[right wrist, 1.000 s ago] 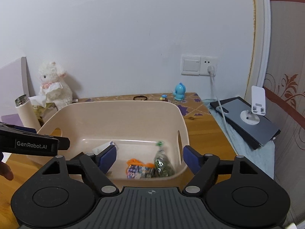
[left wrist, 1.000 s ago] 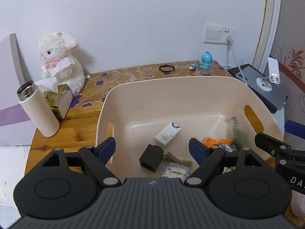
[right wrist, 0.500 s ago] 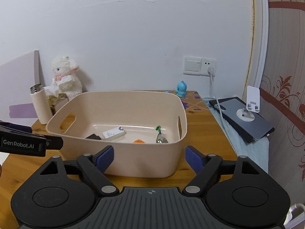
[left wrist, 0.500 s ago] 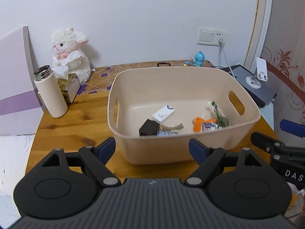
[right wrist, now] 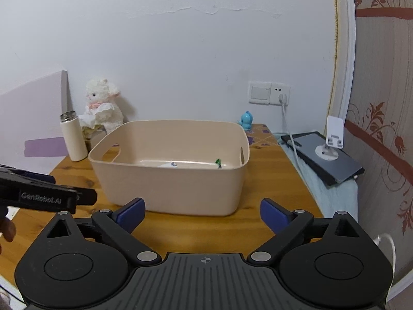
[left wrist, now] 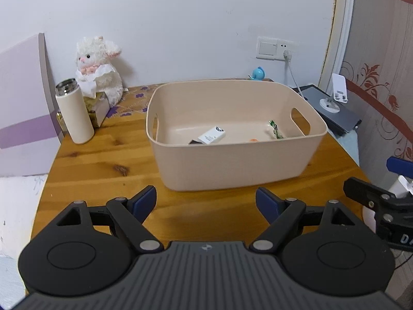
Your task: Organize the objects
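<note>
A beige plastic basket stands on the wooden table; it also shows in the right wrist view. Inside it lie a white box, a green-tipped packet and other small items, mostly hidden by the rim. My left gripper is open and empty, in front of the basket above the table. My right gripper is open and empty, also in front of the basket. Each gripper shows at the edge of the other's view.
A white flask, a tissue box and a white plush lamb stand at the back left. A blue figurine sits at the back. A tablet with a white stand lies right, beside a cable.
Both grippers have drawn back and away from the basket, from over its inside to in front of it. Both stayed open. The basket's contents have not moved.
</note>
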Demonstrator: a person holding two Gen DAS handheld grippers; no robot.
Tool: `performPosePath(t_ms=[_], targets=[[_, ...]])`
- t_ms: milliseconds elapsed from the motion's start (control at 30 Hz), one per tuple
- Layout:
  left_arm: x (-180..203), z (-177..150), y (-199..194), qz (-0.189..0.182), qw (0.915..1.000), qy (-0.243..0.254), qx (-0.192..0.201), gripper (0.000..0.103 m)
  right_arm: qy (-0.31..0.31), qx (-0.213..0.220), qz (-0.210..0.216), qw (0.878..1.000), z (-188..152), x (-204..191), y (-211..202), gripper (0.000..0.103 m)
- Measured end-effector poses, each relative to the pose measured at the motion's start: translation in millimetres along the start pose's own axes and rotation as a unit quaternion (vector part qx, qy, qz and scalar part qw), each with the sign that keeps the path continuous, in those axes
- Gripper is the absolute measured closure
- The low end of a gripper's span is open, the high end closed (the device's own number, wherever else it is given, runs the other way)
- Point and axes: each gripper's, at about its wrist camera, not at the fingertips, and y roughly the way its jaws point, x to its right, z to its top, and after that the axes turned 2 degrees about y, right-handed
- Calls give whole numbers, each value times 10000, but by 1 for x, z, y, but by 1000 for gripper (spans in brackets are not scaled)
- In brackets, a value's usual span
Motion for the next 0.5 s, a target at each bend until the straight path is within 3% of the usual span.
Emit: performPosePath(t_ms=[500], targets=[[-2,-44,-37,-213,9997,31,-141,17,-102,-116,-48,9999,-32,-11,-36,2]])
